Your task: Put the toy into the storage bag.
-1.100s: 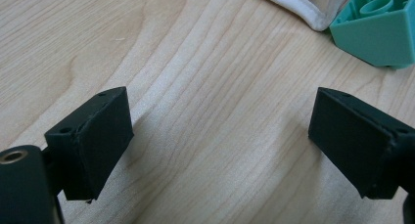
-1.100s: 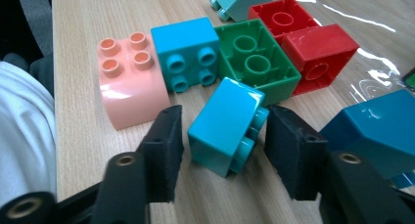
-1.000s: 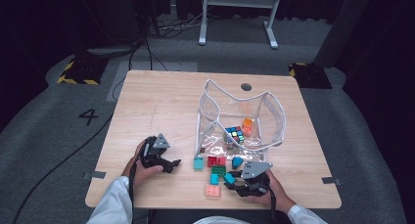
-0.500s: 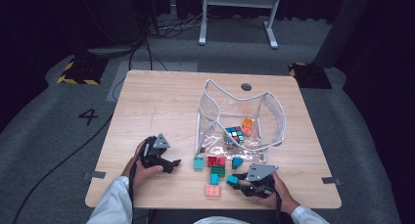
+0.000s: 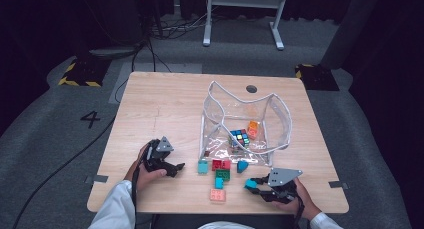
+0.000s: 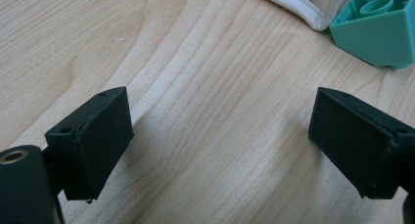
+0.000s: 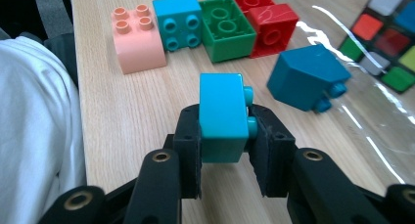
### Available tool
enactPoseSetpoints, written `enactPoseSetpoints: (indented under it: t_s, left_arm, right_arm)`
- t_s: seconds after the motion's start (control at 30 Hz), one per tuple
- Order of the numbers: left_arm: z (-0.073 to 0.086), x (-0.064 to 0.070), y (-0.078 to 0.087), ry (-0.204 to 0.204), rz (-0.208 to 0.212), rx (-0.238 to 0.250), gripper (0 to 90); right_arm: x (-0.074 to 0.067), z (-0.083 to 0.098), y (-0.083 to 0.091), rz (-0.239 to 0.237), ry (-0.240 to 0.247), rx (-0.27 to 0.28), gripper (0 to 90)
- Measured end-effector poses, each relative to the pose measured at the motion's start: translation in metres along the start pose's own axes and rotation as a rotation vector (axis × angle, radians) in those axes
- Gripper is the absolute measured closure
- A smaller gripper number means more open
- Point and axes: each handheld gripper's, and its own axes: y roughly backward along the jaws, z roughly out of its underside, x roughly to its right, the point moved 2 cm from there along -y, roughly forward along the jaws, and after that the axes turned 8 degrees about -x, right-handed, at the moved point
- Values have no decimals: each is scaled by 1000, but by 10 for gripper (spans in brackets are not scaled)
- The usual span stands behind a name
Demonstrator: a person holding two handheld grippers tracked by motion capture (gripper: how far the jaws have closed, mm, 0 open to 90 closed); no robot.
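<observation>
- Turquoise brick [image 7: 222,117] is sitting clamped between the jaws of the right hand-held gripper [image 7: 224,153], held clear above the counter [image 5: 160,109] near its near edge, at the person's right; in the high view it is showing at the gripper's tip [image 5: 250,184].
- Counter is carrying everything else: a clear pouch [image 5: 272,124] standing open toward the far side, with a puzzle cube [image 5: 239,137] and an orange piece [image 5: 253,129] lying inside it.
- Loose bricks are lying just in front of the pouch: a pink brick [image 7: 137,38], a blue brick [image 7: 180,21], a green brick [image 7: 226,31], a red brick [image 7: 266,21] and a dark blue wedge [image 7: 307,76], all well apart from the held one.
- Left hand-held gripper [image 5: 169,165] is resting over bare wood with its jaws standing wide and nothing between them; a teal brick [image 6: 379,28] is lying beyond its right jaw.
- Right hand-held gripper's jaws have just been closing, and the pads are now pressing on the brick's two flat side faces, studs pointing off to one side.
- Handling, as a judgement: the brick is looking like light, rigid, smooth plastic, so it is likely to be slipping or twisting if pinched near a corner; gripping across the flat faces, low and centred as now, is seeming the safest hold.
</observation>
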Motion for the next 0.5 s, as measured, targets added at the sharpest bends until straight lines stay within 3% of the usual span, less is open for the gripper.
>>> enactPoseSetpoints:
  t_s: [0.23,0.5]
  left_arm:
    - [0,0,0,1,0,0,93]
    - [0,0,0,0,0,0,93]
  right_arm:
    - [13,9,22,44,-10,9,676]
    - [37,25,52,121,-85,30,676]
